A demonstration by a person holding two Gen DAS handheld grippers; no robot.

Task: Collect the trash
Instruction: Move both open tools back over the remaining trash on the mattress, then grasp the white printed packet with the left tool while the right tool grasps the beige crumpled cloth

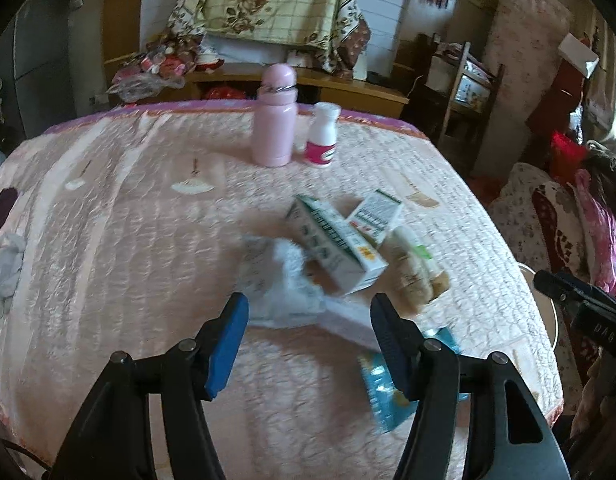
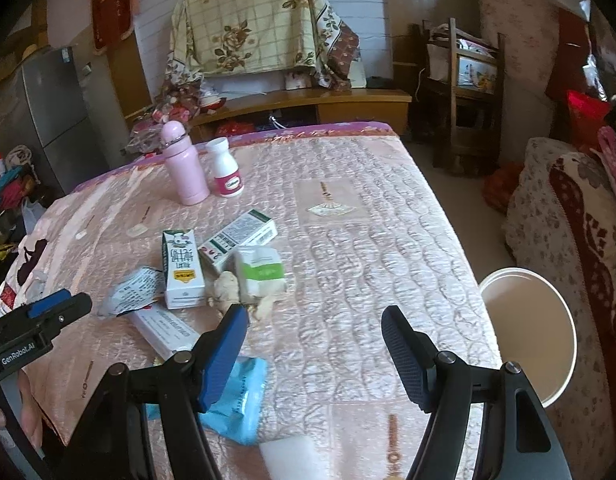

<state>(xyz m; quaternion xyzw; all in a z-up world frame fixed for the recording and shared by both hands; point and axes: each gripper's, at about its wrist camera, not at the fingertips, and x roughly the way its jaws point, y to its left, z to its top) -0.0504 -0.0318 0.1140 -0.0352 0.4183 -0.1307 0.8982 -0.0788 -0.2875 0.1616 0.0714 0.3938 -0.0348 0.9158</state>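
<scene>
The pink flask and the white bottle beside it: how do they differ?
The pink flask is taller than the white bottle. The flask is plain pink with a domed cap; the bottle is white with a flat cap and a red label. Both stand upright, close together, on the quilted cover.

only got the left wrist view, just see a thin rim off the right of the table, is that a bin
Observer: Yes. The right wrist view shows a white bucket standing beside the right edge of the table, its mouth lower than the tabletop.
Operator: anything in it yet
Observer: The part of its inside that shows looks empty. Its near side is hidden behind a finger of the right hand-held gripper.
Operator: is that one carrying anything
Observer: No. Its jaws stand open over bare quilted cloth, with nothing between them.
</scene>
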